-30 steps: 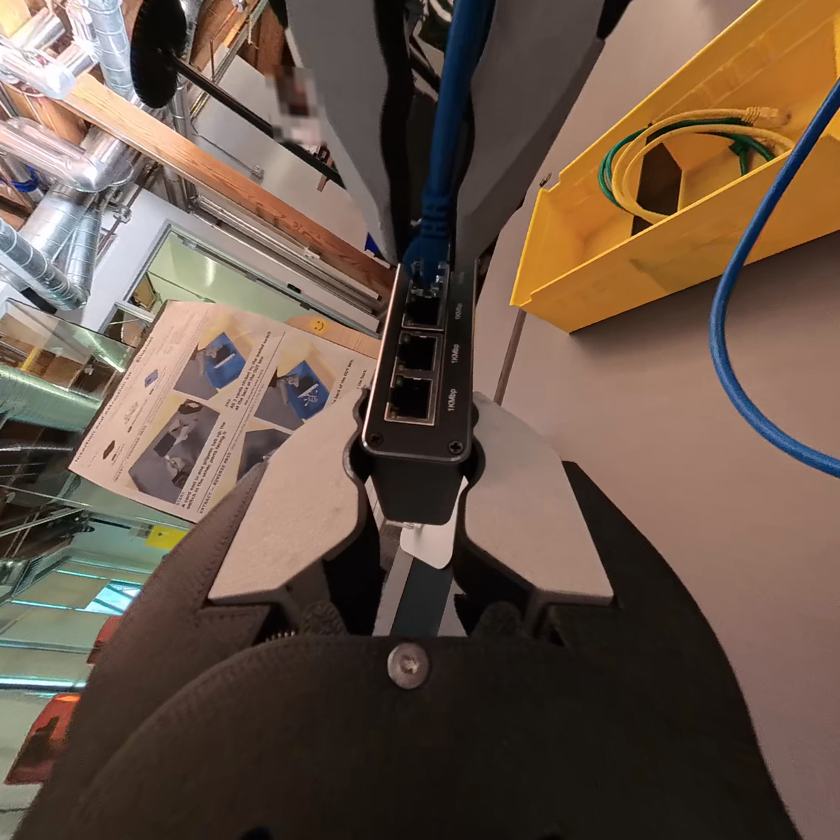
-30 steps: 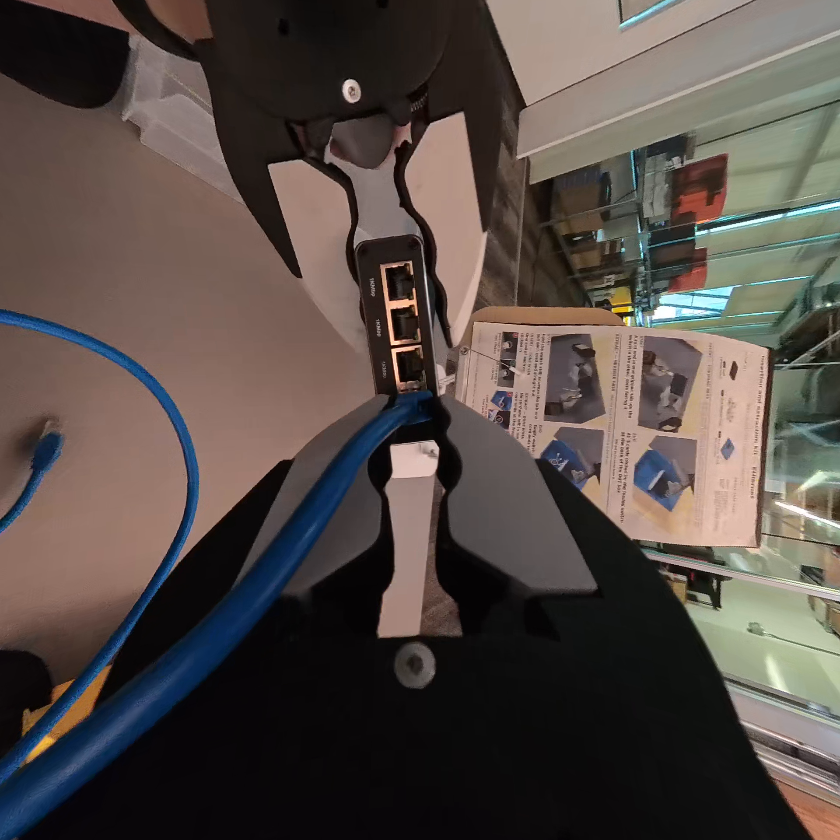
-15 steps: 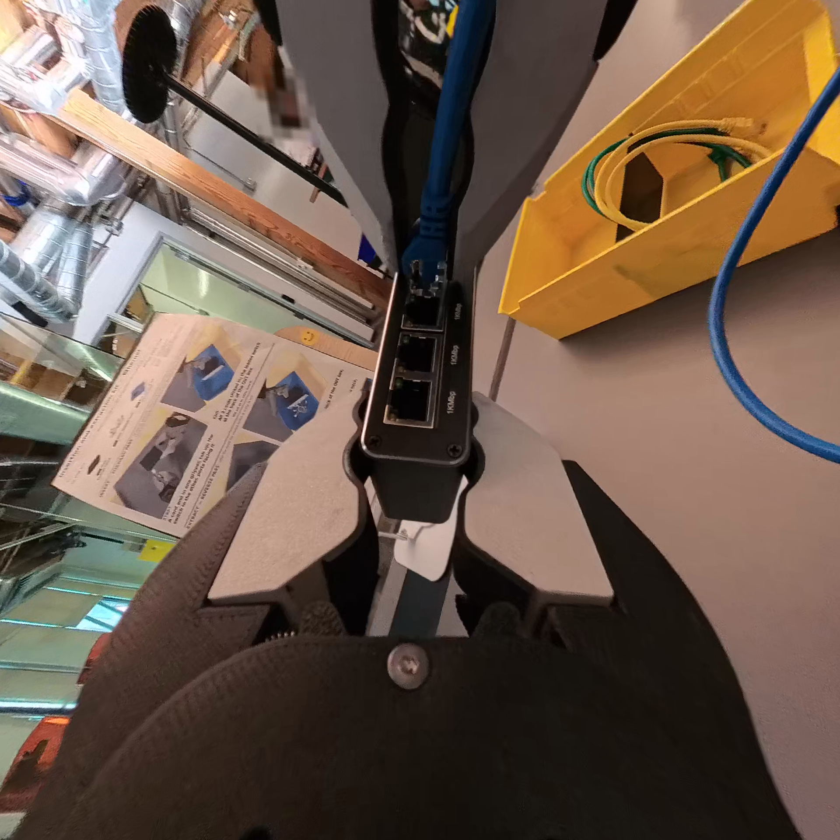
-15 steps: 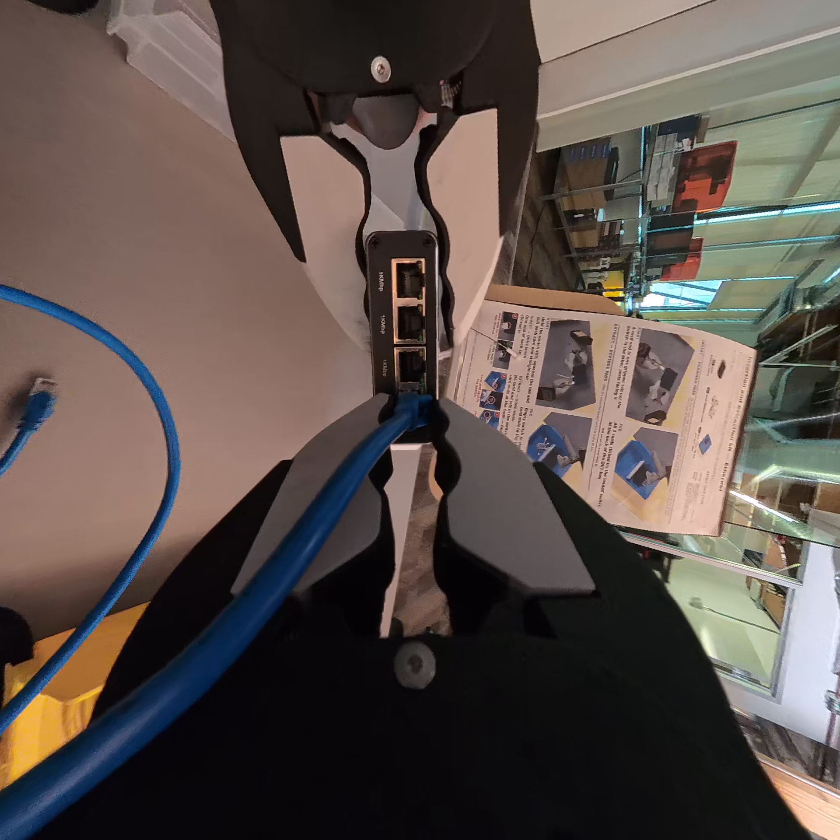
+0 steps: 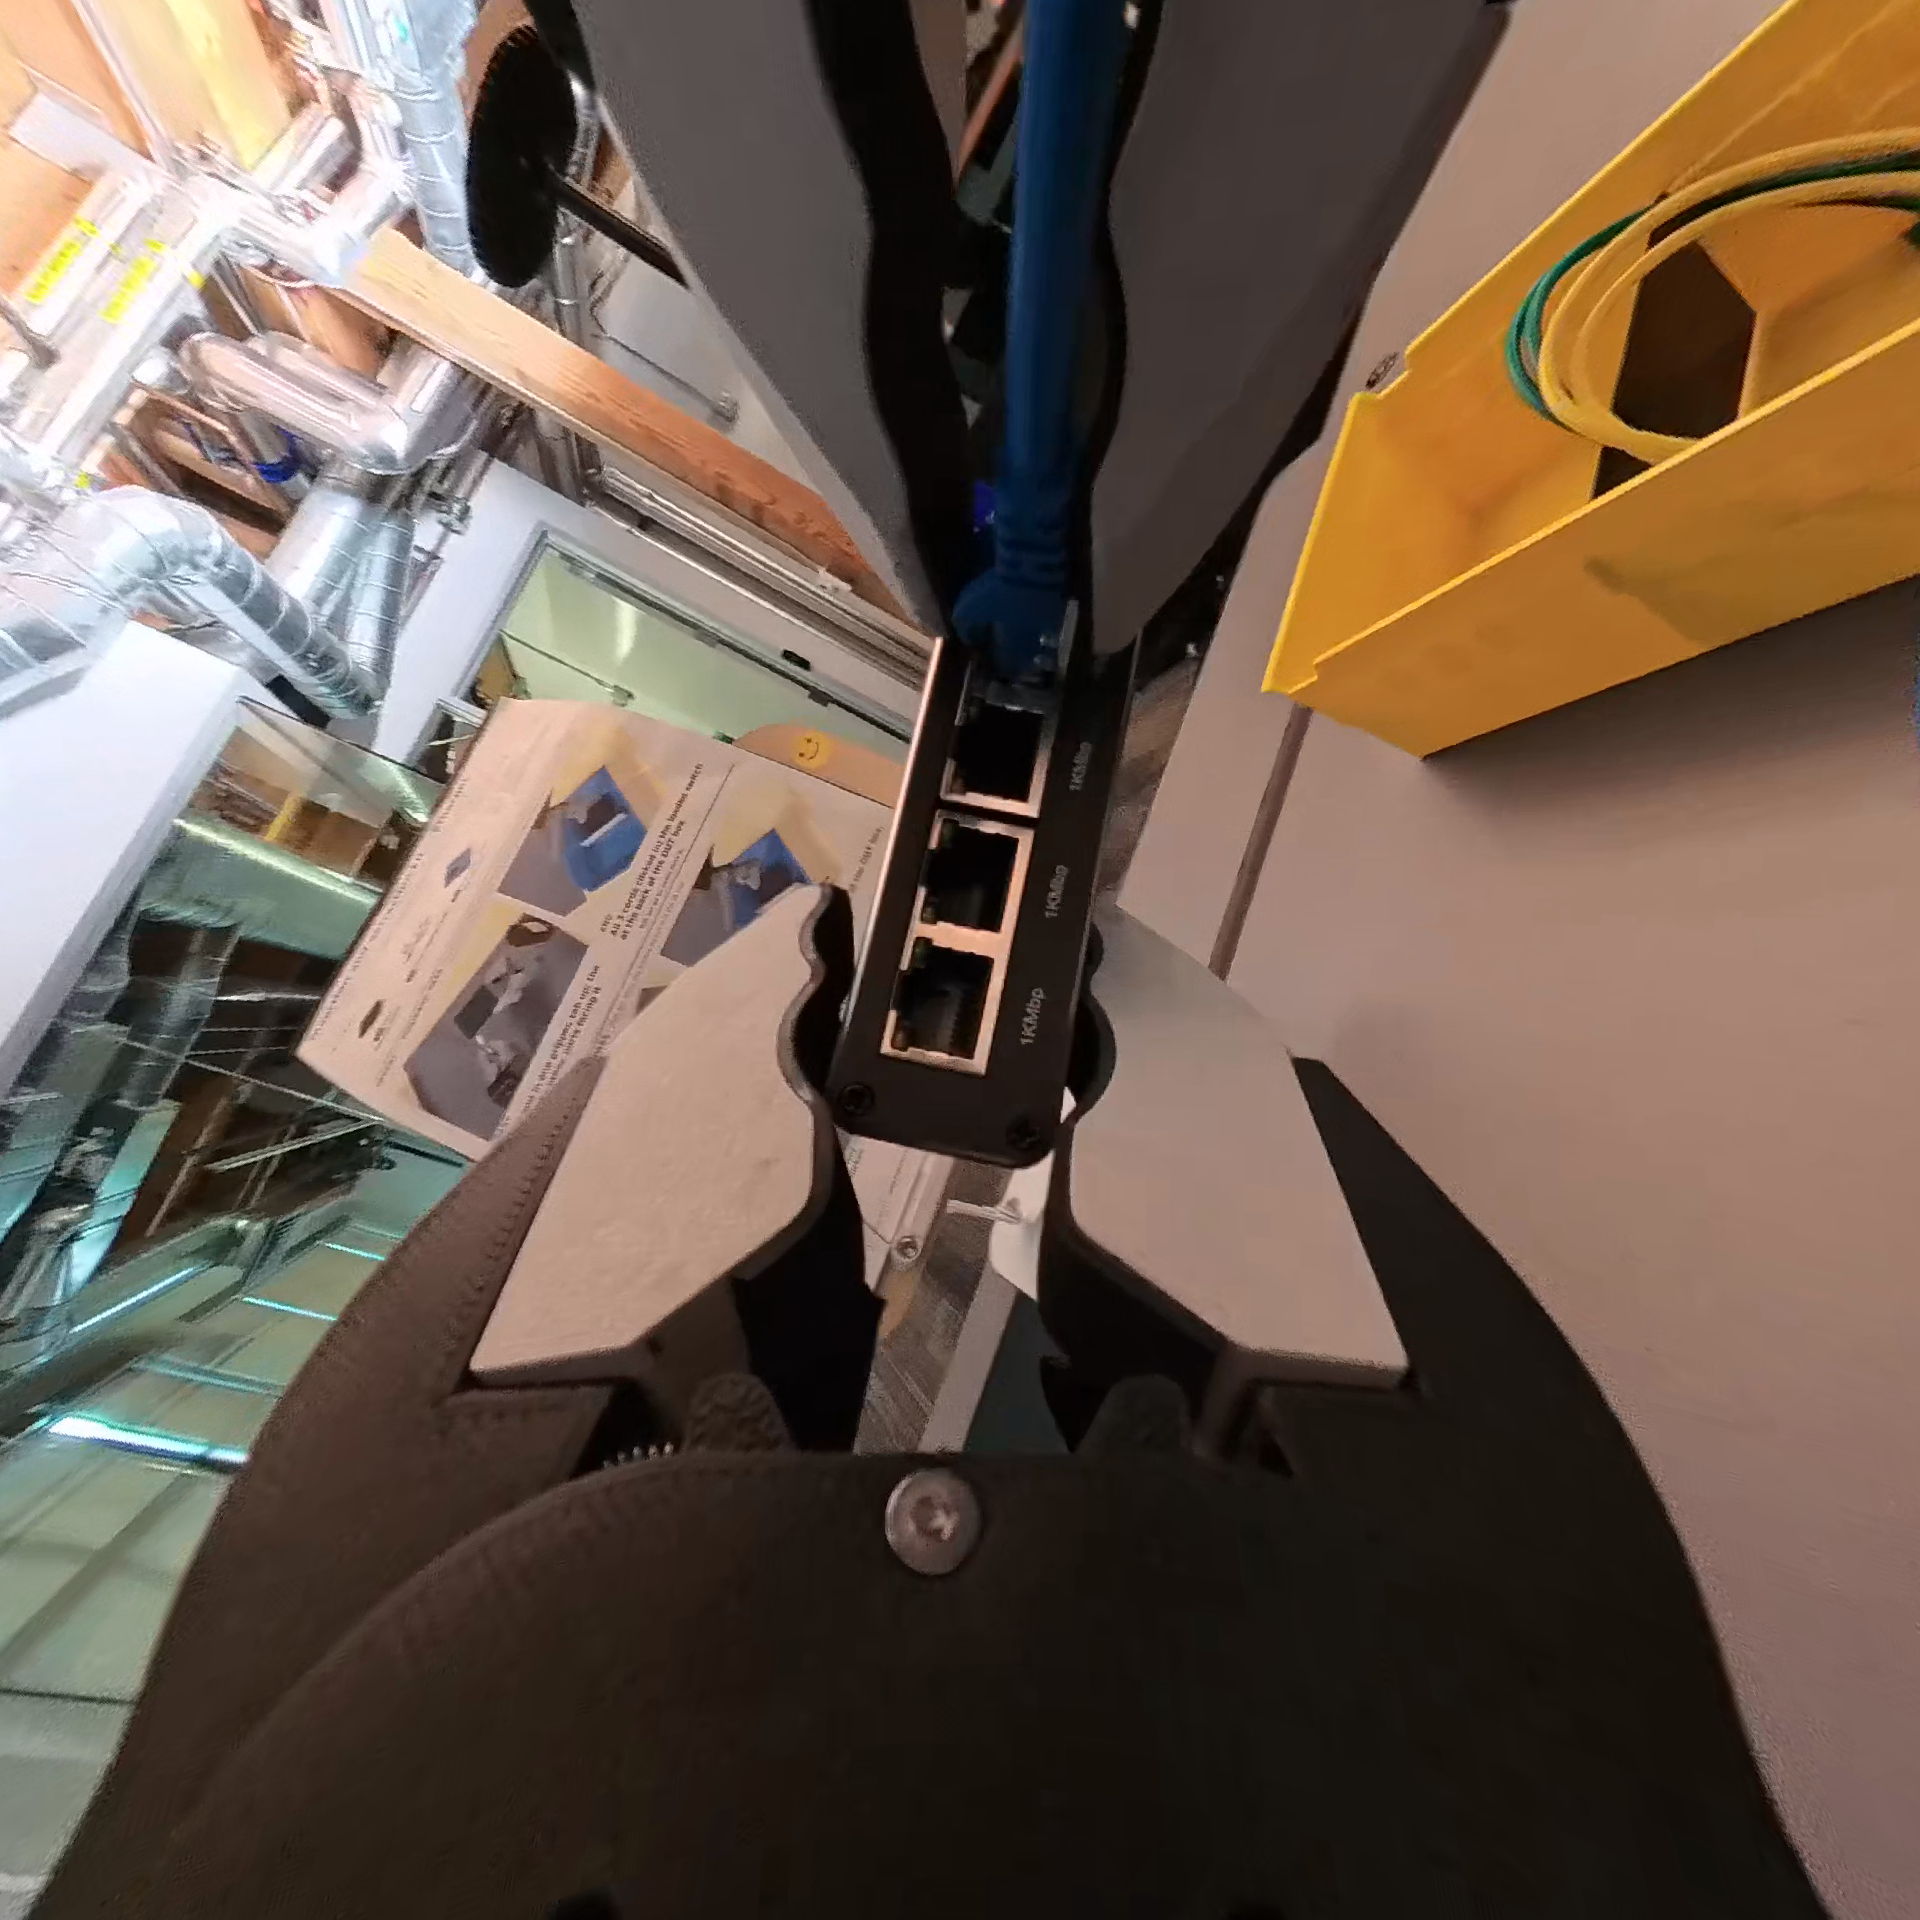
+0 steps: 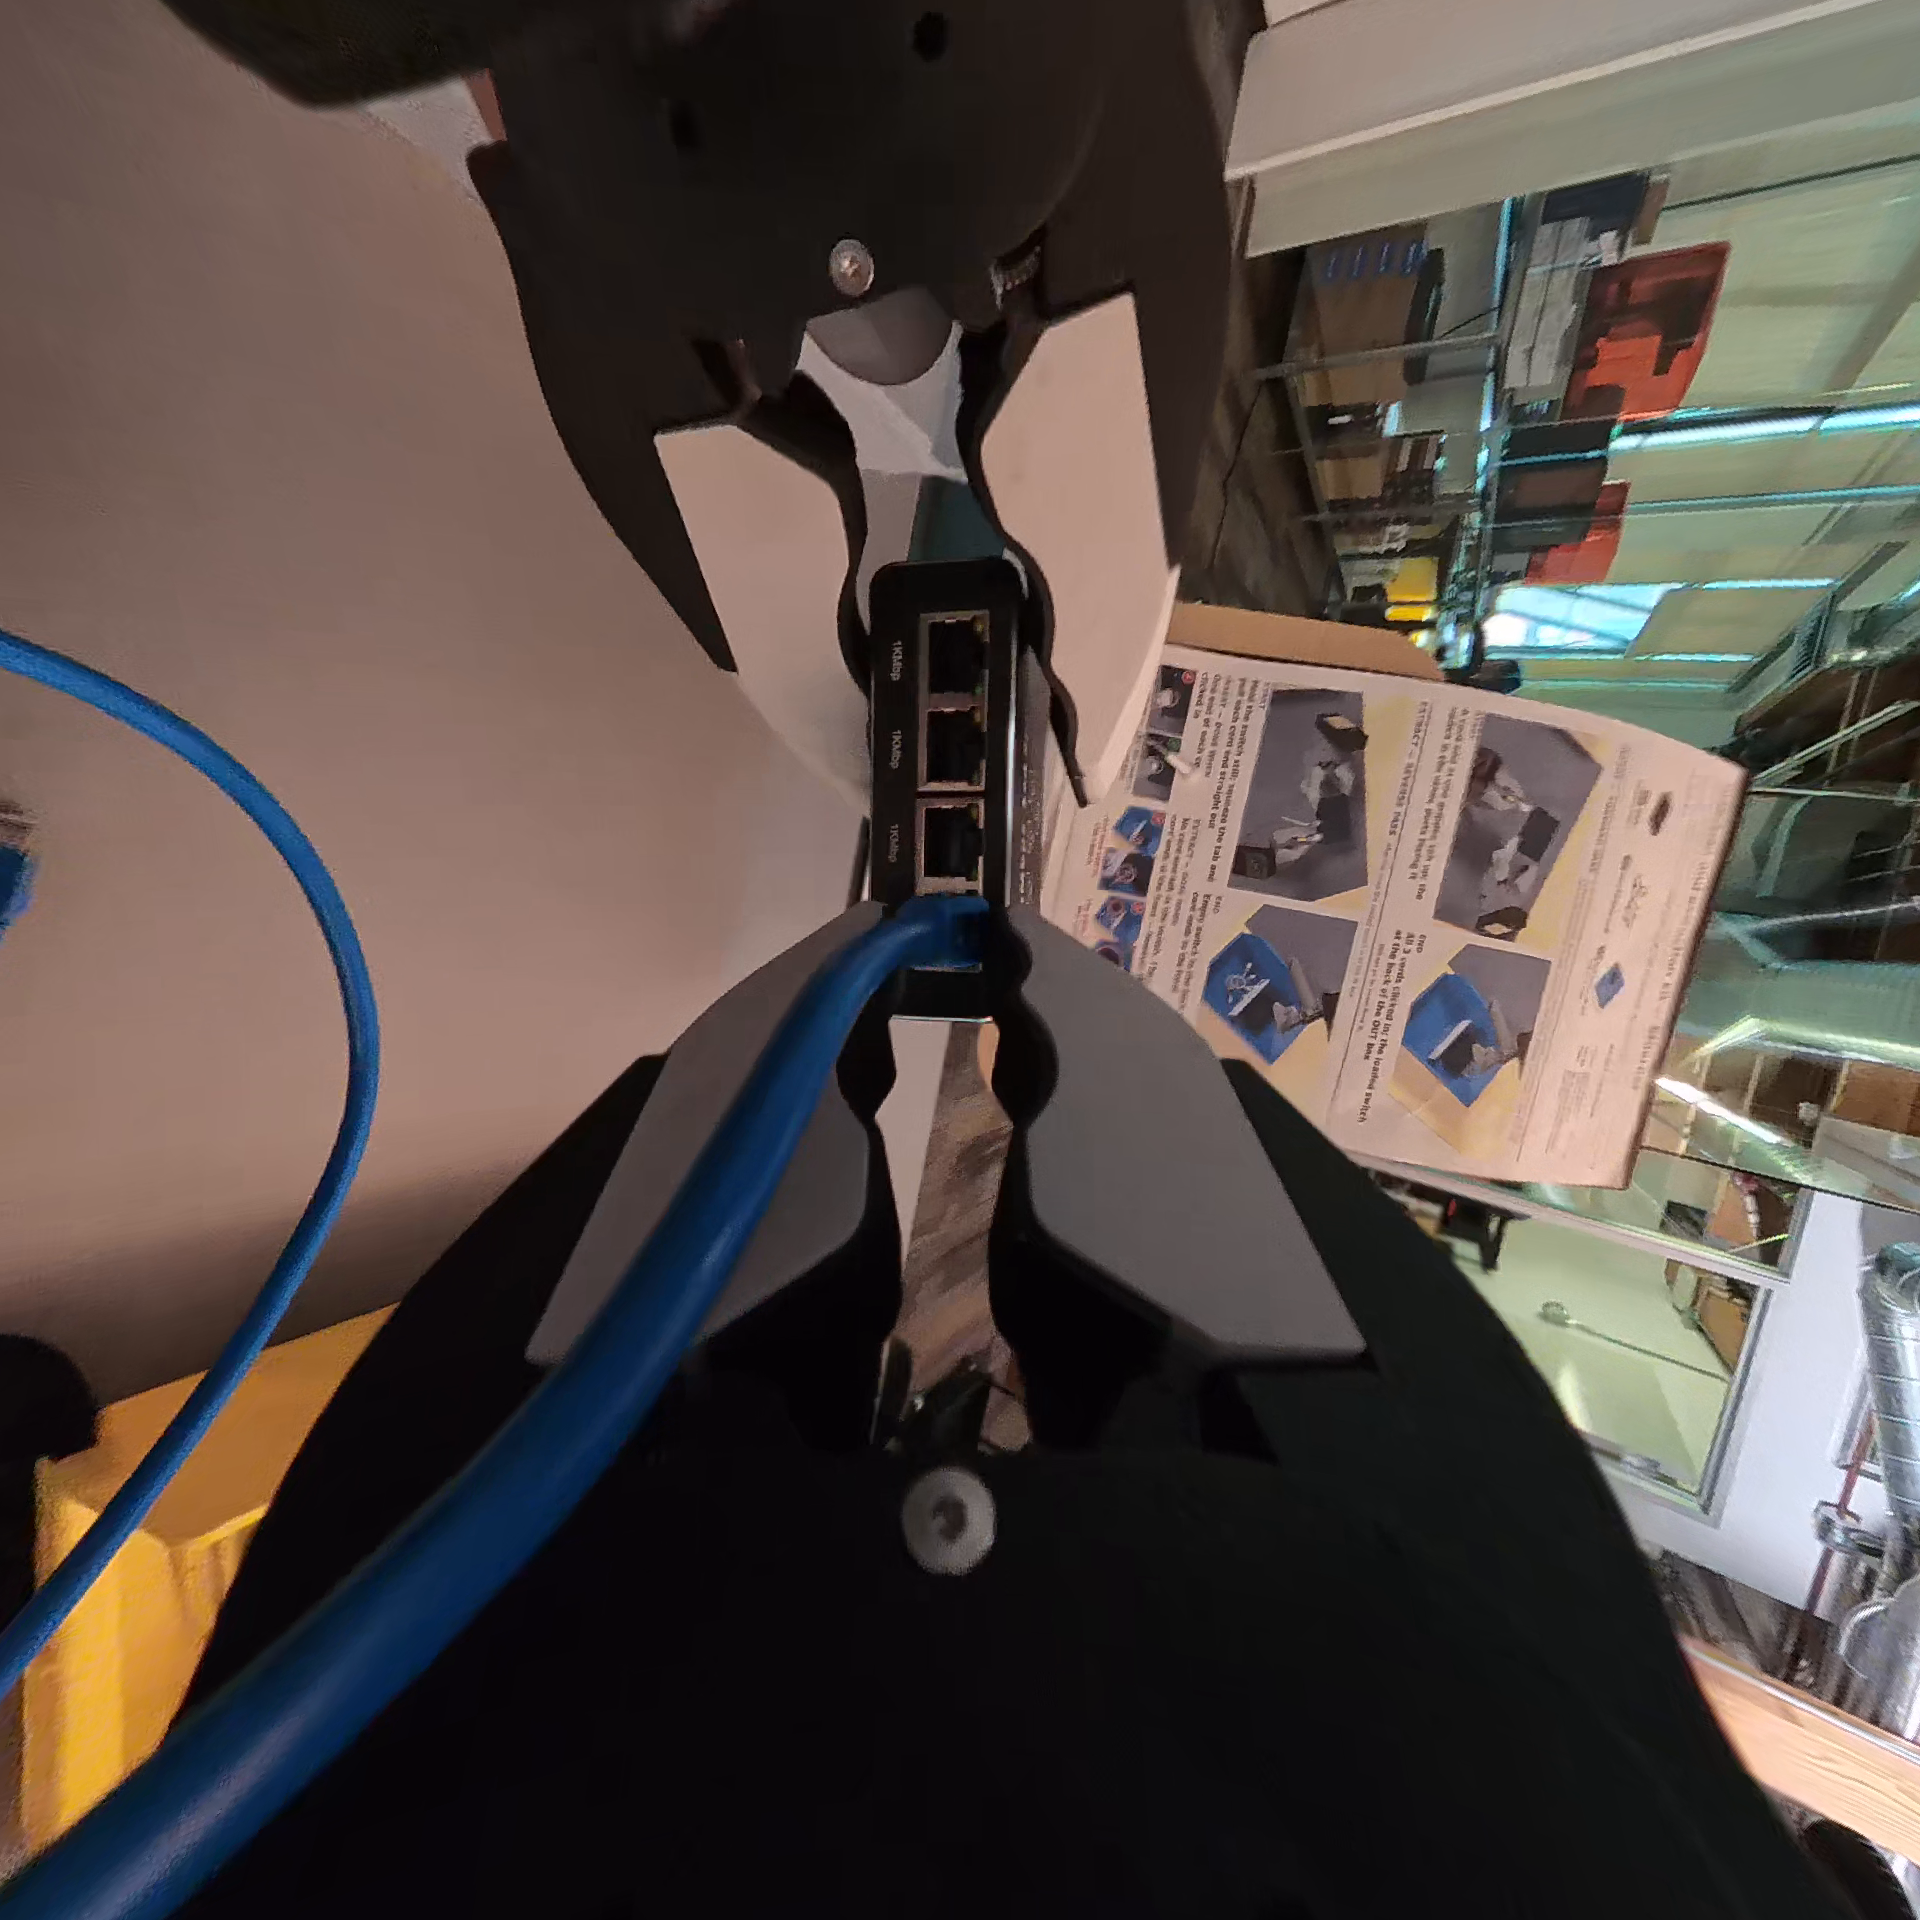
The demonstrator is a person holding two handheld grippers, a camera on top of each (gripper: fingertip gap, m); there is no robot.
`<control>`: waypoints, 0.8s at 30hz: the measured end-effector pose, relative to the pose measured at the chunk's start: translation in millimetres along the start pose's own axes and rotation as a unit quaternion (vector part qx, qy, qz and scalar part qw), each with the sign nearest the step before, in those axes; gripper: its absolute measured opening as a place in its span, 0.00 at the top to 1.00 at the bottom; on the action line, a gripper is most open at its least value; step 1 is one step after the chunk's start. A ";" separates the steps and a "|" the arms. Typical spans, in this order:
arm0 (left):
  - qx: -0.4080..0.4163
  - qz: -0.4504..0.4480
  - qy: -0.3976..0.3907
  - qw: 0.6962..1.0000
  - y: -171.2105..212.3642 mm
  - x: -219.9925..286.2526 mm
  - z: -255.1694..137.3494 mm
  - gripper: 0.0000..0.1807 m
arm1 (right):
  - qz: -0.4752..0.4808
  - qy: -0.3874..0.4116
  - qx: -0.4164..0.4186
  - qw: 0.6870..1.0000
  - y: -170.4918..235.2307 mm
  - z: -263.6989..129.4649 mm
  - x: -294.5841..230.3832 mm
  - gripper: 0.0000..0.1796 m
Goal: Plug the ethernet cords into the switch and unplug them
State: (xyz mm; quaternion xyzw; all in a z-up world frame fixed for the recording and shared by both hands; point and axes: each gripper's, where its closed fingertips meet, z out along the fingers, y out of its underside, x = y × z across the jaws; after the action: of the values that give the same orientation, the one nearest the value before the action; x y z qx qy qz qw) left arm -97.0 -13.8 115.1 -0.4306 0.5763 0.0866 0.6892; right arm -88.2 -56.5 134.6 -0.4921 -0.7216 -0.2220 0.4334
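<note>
Left side first: the left gripper [image 5: 961, 1023] is clamped on the near end of the black switch [image 5: 961, 914], fingers pressed on both long sides, port face up toward the camera. Switch is held in the air off the grey table [image 5: 1558, 1091]; a printed instruction sheet [image 5: 582, 914] hangs behind it on the left.

Moving right along the switch: three ports show empty, and the blue cord [image 5: 1044, 343] has its plug at the far-end port. Seating depth cannot be told here (plug body is partly hidden by the other gripper's fingers).

Right gripper [image 6: 951, 940] is closed on the blue plug at the switch's end nearest it, cord trailing back over its left finger and looping across the table. In the right wrist view the plug [image 6: 940, 930] looks at or just inside the port mouth.

Step in hand, as a judgement: pushing the plug home. To do it well, the left gripper should keep the switch rigid while the right pushes straight along the port axis, no twist, till the latch catches. Slack cord should stay loose so it does not pull sideways.

Far right: yellow bin [image 5: 1558, 520] with a yellow and a green cord [image 5: 1621, 270] coiled inside, waiting.
</note>
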 end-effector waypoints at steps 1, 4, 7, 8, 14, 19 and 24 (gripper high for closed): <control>-0.005 -0.006 0.014 1.000 1.5 3.5 1.7 0.78 | 0.008 -0.013 -0.007 1.000 2.6 1.7 -3.0 0.92; -0.010 -0.016 0.028 0.999 2.7 7.2 4.4 0.78 | 0.028 -0.031 -0.008 0.999 6.5 3.7 -6.8 0.92; -0.008 -0.024 0.034 0.999 3.7 7.7 4.9 0.78 | 0.055 -0.041 0.001 0.998 5.5 4.0 -7.6 0.91; -0.011 -0.026 0.038 0.999 5.3 8.6 5.6 0.78 | 0.060 -0.046 -0.001 0.997 6.0 5.4 -8.8 0.92; -0.021 -0.034 0.052 0.998 12.8 11.6 9.1 0.77 | 0.079 -0.067 -0.012 0.994 7.7 12.2 -12.1 0.91; -0.037 -0.013 0.048 0.998 18.4 13.6 11.6 0.77 | 0.118 -0.092 -0.002 0.989 9.2 16.0 -17.4 0.91; -0.024 -0.026 0.045 0.998 15.6 9.2 9.2 0.77 | 0.146 -0.092 0.026 0.985 4.7 11.3 -11.8 0.91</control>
State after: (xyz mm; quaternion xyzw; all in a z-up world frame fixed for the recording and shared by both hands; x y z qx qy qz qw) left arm -97.0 -1.3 99.2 -0.4650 0.5930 0.0630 0.6543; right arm -86.9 -52.2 118.2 -0.5993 -0.6842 -0.0912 0.4055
